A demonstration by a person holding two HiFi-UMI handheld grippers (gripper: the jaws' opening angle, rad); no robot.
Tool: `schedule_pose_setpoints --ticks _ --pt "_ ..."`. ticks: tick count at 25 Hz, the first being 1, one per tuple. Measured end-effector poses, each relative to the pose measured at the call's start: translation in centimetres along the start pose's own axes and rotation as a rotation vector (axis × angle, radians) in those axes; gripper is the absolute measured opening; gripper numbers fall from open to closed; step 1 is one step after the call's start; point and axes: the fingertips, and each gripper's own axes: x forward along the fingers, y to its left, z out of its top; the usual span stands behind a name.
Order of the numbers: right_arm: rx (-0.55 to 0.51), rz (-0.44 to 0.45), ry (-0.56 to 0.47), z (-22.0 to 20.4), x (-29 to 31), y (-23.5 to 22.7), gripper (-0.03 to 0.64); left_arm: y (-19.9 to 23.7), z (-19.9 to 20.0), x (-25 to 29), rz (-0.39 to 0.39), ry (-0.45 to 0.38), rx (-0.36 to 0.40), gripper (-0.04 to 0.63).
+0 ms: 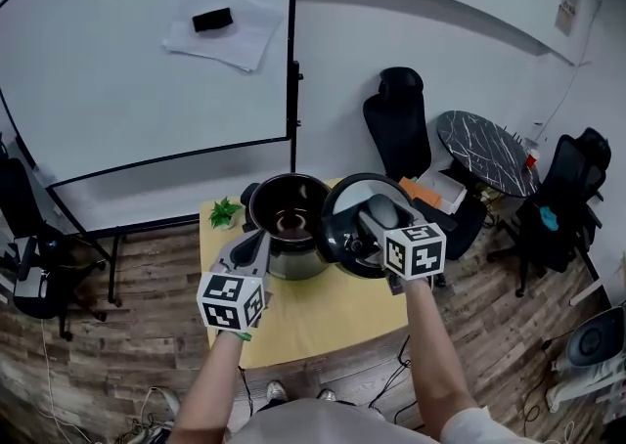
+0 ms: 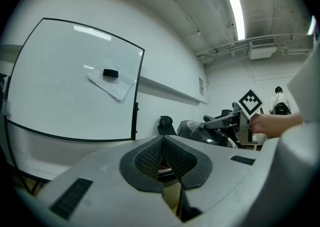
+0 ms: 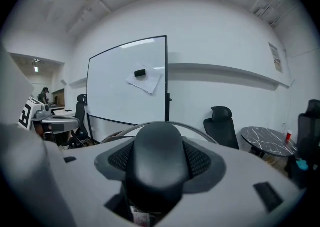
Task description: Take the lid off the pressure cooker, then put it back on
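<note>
1. Desk point(image 1: 303, 325): open yellow surface runs from the near edge up to the cooker. Both grippers reach in over this near edge.

2. Left gripper point(image 1: 257, 239): positioned at the left side of the pressure cooker point(image 1: 289, 212). The fingertips point(image 2: 156, 147) meet, and a narrow gap widens behind them. Part of the cooker shows through that gap. It cannot be told whether the tips pinch any part of it.

3. Right gripper point(image 1: 375, 222): jaws closed on the lid handle point(image 3: 156, 161), which fills the space between the pads.

4. Lid point(image 1: 342, 237): off the cooker, held above the right half of the desk just beside the cooker's right rim. It is tilted, with the handle side facing up. The long axis of the handle runs from the right gripper toward the lid centre, roughly toward the desk's far-left corner.

5. Pressure cooker: stands upright and open at the middle of the far edge. A small green plant point(image 1: 225, 210) sits at the far-left corner, close to the cooker.

6. Beyond the desk:
   - a whiteboard point(image 1: 147, 61) stands beyond the far edge, to the left;
   - an office chair point(image 1: 401, 124) and a round dark table point(image 1: 484, 149) stand off to the right.
</note>
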Motion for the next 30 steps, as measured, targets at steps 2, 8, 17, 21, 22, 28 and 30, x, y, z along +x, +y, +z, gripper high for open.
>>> schedule_pose_setpoints --ticks 2,8,17,21,22,28,30 --pt "-0.011 0.033 0.002 0.6 1.6 1.3 0.276 1.3 0.1 -0.5 0.024 -0.001 -0.001 0.015" --pt "-0.032 0.130 0.023 1.4 5.8 4.8 0.276 3.9 0.2 -1.2 0.072 0.002 -0.001 0.015" --pt "-0.101 0.293 0.099 2.0 12.3 10.2 0.276 7.4 -0.7 -1.7 0.112 0.011 -0.022 0.015" --pt "-0.130 0.325 0.135 2.2 13.8 11.3 0.276 8.3 -1.0 -1.6 0.120 0.013 -0.033 0.015" --pt "-0.133 0.328 0.144 2.2 14.2 11.5 0.276 8.6 -1.0 -1.6 0.122 0.011 -0.036 0.015" --pt "-0.110 0.307 0.206 1.9 16.2 12.3 0.276 9.9 -1.4 -1.1 0.122 0.012 -0.057 0.015" --pt "-0.110 0.285 0.226 1.7 16.5 12.3 0.276 10.2 -1.5 -1.2 0.120 0.010 -0.063 0.015"
